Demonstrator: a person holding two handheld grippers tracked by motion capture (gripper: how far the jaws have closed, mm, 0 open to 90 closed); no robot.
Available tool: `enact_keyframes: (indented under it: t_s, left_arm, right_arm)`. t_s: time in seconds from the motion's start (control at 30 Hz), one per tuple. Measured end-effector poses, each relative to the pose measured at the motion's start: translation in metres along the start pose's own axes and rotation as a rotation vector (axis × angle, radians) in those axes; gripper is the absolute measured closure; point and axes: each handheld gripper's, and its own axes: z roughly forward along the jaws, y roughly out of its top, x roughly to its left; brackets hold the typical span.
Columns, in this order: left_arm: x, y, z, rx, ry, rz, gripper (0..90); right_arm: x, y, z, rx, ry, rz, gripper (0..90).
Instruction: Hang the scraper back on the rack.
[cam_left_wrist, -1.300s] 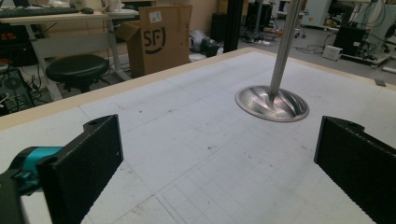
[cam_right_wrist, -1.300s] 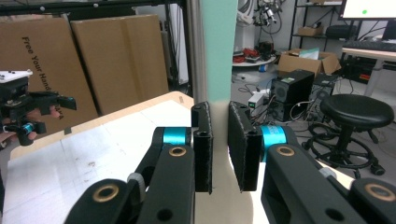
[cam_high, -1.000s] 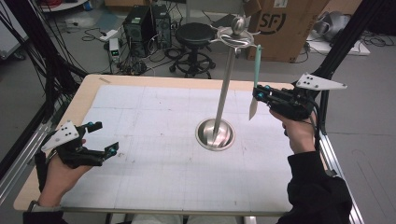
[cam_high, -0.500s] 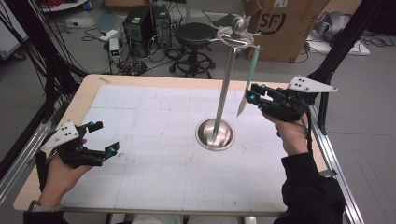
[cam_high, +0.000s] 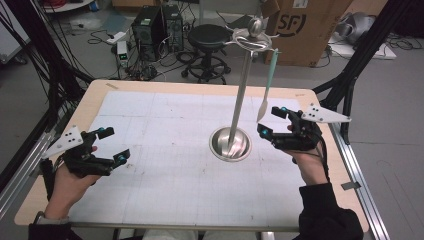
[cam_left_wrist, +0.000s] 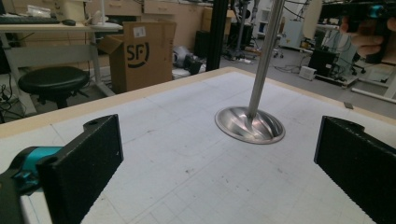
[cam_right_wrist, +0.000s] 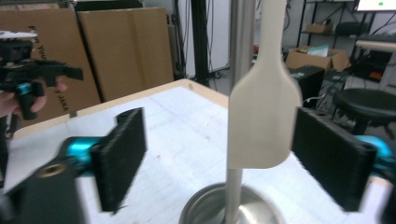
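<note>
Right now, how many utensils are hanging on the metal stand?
1. A pale spatula hangs from the top ring of the metal stand, on its right side, blade down near the right gripper. The ring's far side may hide more.

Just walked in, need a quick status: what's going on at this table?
A person holds a hand-held gripper in each hand. The right hand-held gripper sits beside a pale spatula hanging from a hook on the tall metal stand. Its jaws have just been opening, and the spatula blade hangs between them, ungripped. The left hand-held gripper waits open over the white mat.
</note>
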Motion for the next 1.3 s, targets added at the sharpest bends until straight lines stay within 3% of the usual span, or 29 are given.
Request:
enact_keyframes:
  t_s: [0.1, 0.43, 0.67, 0.9, 1.17, 1.3]
  left_arm:
    - [0.0, -0.001, 0.004, 0.006, -0.004, -0.003, 1.7]
    - [-0.001, -0.003, 0.015, 0.025, -0.015, 0.008, 1.7]
    - [0.002, -0.005, 0.015, 0.027, -0.009, 0.004, 1.7]
    - [0.003, -0.006, 0.015, 0.025, -0.011, 0.022, 1.7]
    - [0.003, -0.009, 0.019, 0.055, -0.008, 0.026, 1.7]
    - [0.003, -0.01, 0.018, 0.054, -0.004, 0.026, 1.7]
  right_arm:
    - [0.005, -0.013, -0.002, 0.018, 0.003, 0.024, 0.3]
    - [0.012, -0.042, -0.02, 0.002, -0.058, 0.05, 0.3]
    - [0.002, -0.059, -0.034, -0.007, -0.077, 0.072, 0.3]
    - [-0.014, -0.079, -0.047, 0.018, -0.028, 0.101, 0.4]
    - [-0.02, -0.081, -0.06, -0.013, -0.071, 0.104, 0.4]
    - [-0.021, -0.082, -0.058, -0.007, -0.064, 0.1, 0.4]
